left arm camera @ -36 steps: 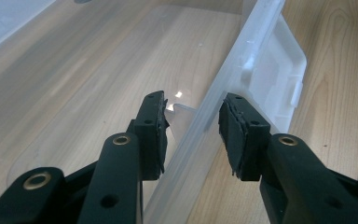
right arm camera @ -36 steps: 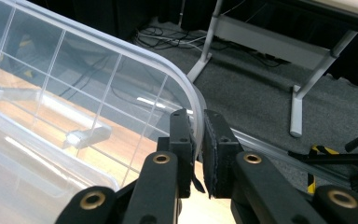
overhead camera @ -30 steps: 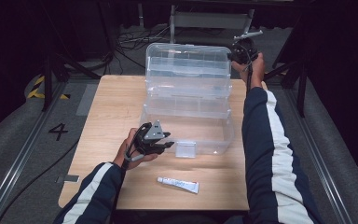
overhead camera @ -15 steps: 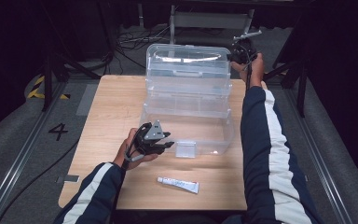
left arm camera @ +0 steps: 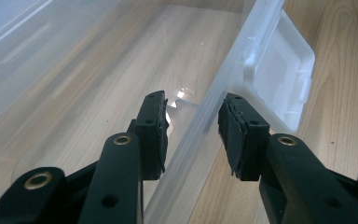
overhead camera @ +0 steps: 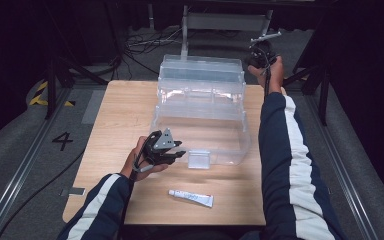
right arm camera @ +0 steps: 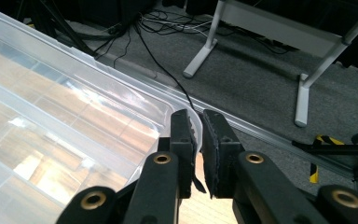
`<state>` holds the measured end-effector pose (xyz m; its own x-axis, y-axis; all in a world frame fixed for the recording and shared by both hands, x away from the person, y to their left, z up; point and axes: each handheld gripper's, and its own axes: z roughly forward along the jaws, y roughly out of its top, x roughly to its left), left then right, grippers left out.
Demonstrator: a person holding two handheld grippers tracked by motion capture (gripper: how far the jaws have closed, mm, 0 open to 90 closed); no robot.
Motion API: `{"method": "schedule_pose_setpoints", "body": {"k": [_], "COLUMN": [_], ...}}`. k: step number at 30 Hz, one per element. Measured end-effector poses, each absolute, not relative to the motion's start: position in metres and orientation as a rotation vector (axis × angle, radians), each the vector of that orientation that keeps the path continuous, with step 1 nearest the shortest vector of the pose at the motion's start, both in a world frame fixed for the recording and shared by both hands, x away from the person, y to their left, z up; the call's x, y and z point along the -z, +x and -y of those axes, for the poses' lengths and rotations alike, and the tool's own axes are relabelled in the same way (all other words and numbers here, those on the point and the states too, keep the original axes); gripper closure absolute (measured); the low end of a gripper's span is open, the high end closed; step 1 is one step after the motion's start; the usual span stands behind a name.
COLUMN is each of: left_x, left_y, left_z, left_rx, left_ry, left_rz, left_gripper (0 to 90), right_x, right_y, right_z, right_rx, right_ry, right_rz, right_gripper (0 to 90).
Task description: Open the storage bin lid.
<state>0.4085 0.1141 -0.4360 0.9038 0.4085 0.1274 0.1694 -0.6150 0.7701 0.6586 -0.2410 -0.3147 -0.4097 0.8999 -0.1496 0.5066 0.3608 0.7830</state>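
We are partway through opening a clear plastic storage box that sits at the centre of the high view, on a wooden table. Its hinged lid stands raised toward the upper middle of that frame.

Our right gripper, at the upper right of the high view, is clamped on the far corner of the lid; in the right gripper view the jaws stand almost together with the lid's rim pinched between the pads.

Our left gripper, at the lower left of the box, straddles the front wall. In the left gripper view the wall's edge runs up between the two pads, with a gap showing on each side, so the jaws are open around it rather than squeezing. The front latch lies at the upper right of that view, swung outward.

We judge the lid to be held up while the base is steadied. Next, the lid must be carried fully back without dragging the box along. A small white tube waits at the lower middle of the table, well apart from the box.
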Motion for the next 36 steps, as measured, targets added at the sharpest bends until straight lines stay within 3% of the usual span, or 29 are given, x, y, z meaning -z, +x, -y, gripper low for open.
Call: {"method": "schedule_pose_setpoints", "body": {"k": [23,36], "left_x": [0.436,0.436], "left_y": [0.408,0.409], "left_z": [-0.114,-0.115], "left_rx": [-0.372,-0.370], "left_ry": [2.238,2.240], "left_rz": [-0.409,-0.399], "left_gripper": [62.1,62.5], "right_x": [0.314,0.302], "right_y": [0.649,0.616], "right_z": [0.242,0.237], "right_rx": [-0.894,-0.922], "right_ry": [1.194,1.133], "right_rz": [-2.054,-2.047], "right_gripper": [77.8,73.7]}}
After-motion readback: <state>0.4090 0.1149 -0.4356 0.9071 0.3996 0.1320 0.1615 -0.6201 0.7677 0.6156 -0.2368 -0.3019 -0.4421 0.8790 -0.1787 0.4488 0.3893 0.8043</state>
